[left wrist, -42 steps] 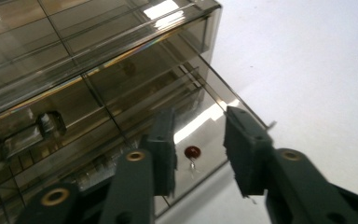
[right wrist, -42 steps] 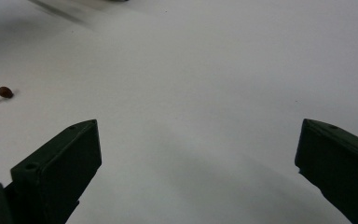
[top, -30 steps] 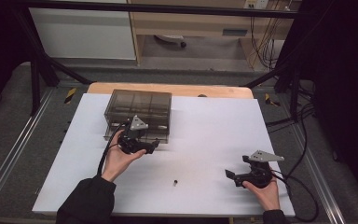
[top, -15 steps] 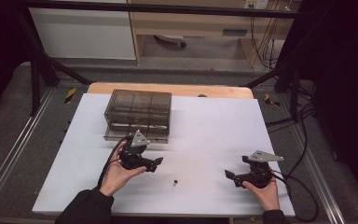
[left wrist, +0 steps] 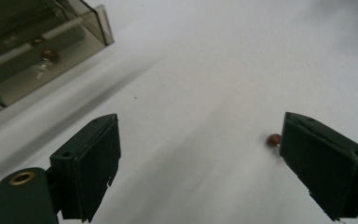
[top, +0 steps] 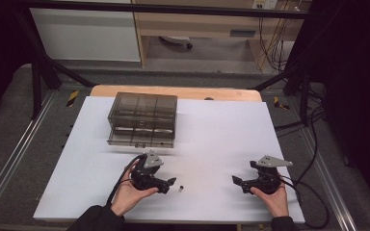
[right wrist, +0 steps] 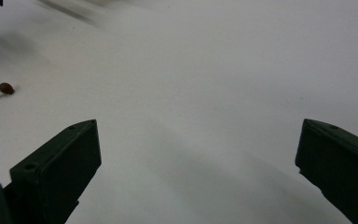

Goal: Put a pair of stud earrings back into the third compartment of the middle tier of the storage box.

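The small brown bead (left wrist: 274, 139) lay on the white tabletop (top: 212, 134), half hidden behind one jaw, too blurred to identify; the left gripper (top: 172, 183), low and level, stood released, jaws just widened, bead not gripped; the right gripper (top: 236, 181) rested apart, open, empty.

Brown bead (left wrist: 274, 139) (fingers half-hide it).

Left gripper (top: 172, 184): held low over the table in the left hand (top: 127, 192), jaws pointing toward the person's right. The jaws have just been opening and stand wide apart, nothing between them. Right gripper (top: 237, 181): held low in the right hand (top: 272, 195), pointing toward the person's left, jaws spread wide and empty.
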A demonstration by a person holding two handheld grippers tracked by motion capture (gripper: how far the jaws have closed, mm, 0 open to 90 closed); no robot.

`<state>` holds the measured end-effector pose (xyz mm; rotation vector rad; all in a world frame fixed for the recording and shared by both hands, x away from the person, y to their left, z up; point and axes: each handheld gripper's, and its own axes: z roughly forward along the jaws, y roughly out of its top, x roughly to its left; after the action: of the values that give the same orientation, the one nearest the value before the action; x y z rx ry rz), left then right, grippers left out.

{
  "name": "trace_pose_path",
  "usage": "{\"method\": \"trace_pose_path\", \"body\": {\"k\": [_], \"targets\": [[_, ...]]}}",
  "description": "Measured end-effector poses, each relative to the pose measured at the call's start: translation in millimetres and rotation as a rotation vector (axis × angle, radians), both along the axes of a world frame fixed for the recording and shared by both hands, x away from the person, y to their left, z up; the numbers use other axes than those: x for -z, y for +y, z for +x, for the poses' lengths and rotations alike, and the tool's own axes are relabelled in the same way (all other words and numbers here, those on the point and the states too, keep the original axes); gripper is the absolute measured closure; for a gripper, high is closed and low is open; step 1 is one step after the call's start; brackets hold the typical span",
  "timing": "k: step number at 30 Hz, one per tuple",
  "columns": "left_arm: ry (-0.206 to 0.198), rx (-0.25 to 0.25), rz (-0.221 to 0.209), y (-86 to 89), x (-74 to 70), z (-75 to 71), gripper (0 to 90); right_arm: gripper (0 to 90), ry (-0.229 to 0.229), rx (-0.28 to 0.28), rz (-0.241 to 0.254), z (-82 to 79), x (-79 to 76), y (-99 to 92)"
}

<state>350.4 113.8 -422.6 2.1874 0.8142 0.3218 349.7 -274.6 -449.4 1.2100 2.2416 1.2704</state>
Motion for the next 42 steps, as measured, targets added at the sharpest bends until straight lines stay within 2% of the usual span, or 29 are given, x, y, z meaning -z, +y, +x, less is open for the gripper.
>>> {"method": "trace_pose_path", "body": {"k": [3,7,12,17,22,27,31,42], "targets": [[0.009,0.014,-0.003,-5.0,4.0,-5.3,12.8,0.7,-0.001,-0.002,0.001,-0.3,-0.4,-0.4],[0.014,0.030,0.018,-11.3,8.0,-9.4,13.4,0.7,0.000,-0.004,-0.002,-0.1,-0.2,-0.5],[0.043,0.042,0.007,-17.4,11.8,-14.6,16.8,0.7,-0.002,-0.004,-0.001,-0.3,-0.2,-0.3],[0.061,0.063,0.004,-24.0,13.7,-19.4,23.9,0.7,-0.001,-0.003,-0.001,-0.3,-0.1,-0.1],[0.074,0.051,0.017,-29.0,17.6,-21.5,32.2,0.7,0.001,-0.003,-0.001,-0.2,-0.1,0.0],[0.096,0.043,-0.002,-31.7,19.7,-22.0,44.4,0.7,0.001,-0.003,-0.001,-0.1,0.0,0.1],[0.098,0.043,0.001,-33.5,21.0,-23.2,53.3,0.7,0.001,-0.003,-0.004,-0.1,0.1,0.1],[0.094,0.034,0.007,-36.8,24.8,-24.3,67.9,0.7,0.000,-0.003,-0.002,0.1,0.0,0.0]]}}
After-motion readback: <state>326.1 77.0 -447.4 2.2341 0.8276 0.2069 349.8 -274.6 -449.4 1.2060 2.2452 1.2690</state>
